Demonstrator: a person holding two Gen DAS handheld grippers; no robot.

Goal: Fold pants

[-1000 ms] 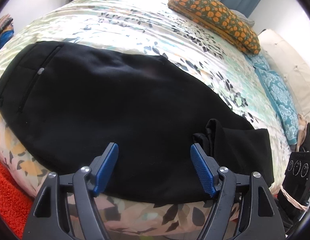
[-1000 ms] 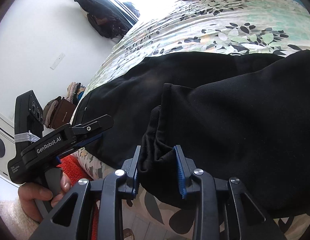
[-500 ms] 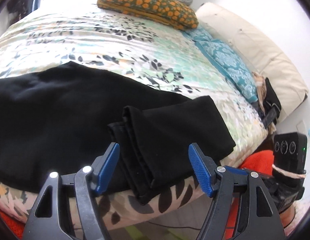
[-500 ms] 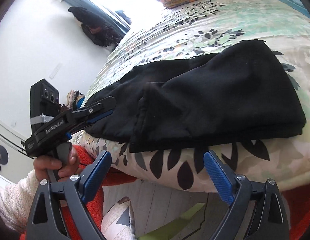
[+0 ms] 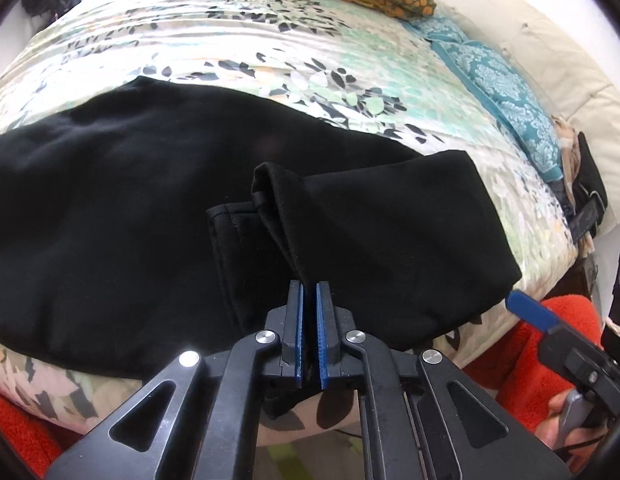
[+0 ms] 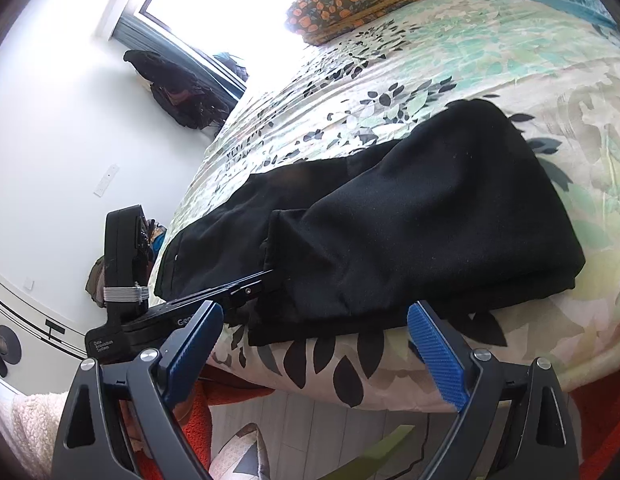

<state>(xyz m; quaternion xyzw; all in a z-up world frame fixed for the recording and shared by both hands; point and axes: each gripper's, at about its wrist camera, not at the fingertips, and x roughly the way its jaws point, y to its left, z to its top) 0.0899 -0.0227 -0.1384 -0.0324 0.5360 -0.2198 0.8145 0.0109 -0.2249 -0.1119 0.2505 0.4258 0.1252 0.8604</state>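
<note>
In the left wrist view, the black pants (image 5: 150, 208) are seen spread along the near edge of the bed (image 5: 230, 52), with the leg end already doubled back over the rest. The left tool (image 5: 309, 292) is closed, its jaws having just been closing, and a raised ridge of the folded leg's hem is pinched between the blue pads. The step in hand is judged to be a regrasp of that hem, so that the folded part can be carried further over the pants. The next move would call for the pinched edge to be lifted and drawn across toward the waist end, with all layers kept together. A blue pad of the right tool (image 5: 530, 312) is seen just off the bed's edge, right of the pants.

In the right wrist view, the right tool (image 6: 314, 344) is held wide open just in front of the pants (image 6: 430, 232), at the bed (image 6: 470, 60) edge; nothing is between its pads and nothing is touched. A grip on the near corner of the folded pants would be needed before both tools lift. The left tool (image 6: 266, 274) is seen with its tip at the hem.
</note>
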